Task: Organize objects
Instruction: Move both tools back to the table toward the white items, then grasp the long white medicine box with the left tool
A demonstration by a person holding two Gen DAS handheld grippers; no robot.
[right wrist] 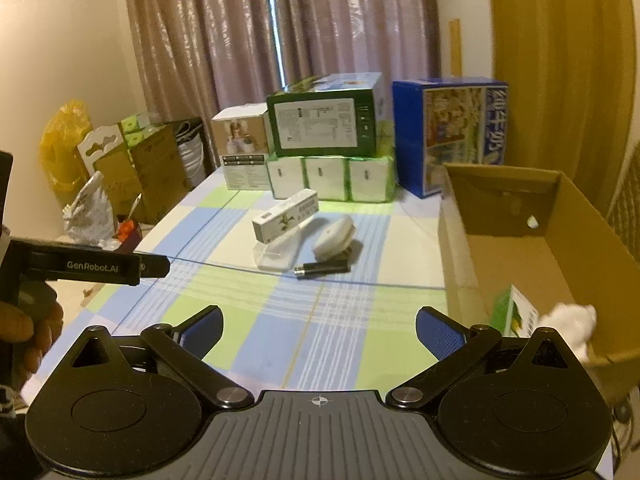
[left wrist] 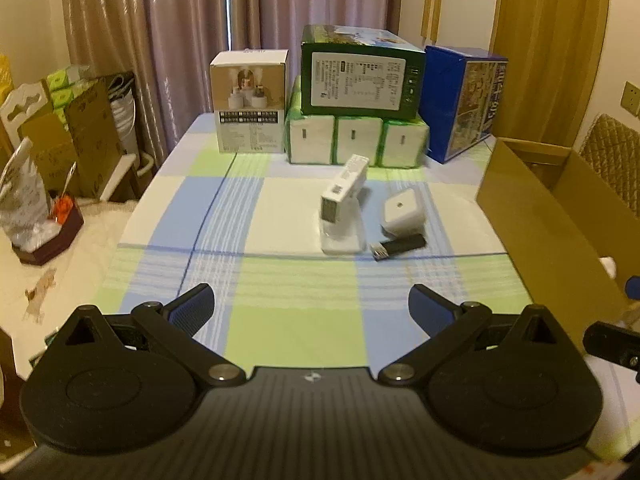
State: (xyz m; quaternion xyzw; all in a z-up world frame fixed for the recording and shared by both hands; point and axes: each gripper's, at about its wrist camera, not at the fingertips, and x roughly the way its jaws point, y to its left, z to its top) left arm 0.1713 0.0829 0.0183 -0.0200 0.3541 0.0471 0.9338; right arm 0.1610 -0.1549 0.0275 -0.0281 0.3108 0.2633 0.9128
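Reaching mid-frame risked toppling the white carton (right wrist: 286,217), propped on a clear case (right wrist: 276,254) beside the black stick (right wrist: 322,269). Both left gripper (left wrist: 311,307) and right gripper (right wrist: 319,327) fingers were spread, empty.

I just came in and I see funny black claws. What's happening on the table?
A person is tidying up with a two-finger tool in each hand. Both the left gripper and the right gripper are open and hold nothing. A long white box, a clear case, a white rounded thing and a black stick wait on the checked tablecloth. The cardboard box on the right already has a few things inside.
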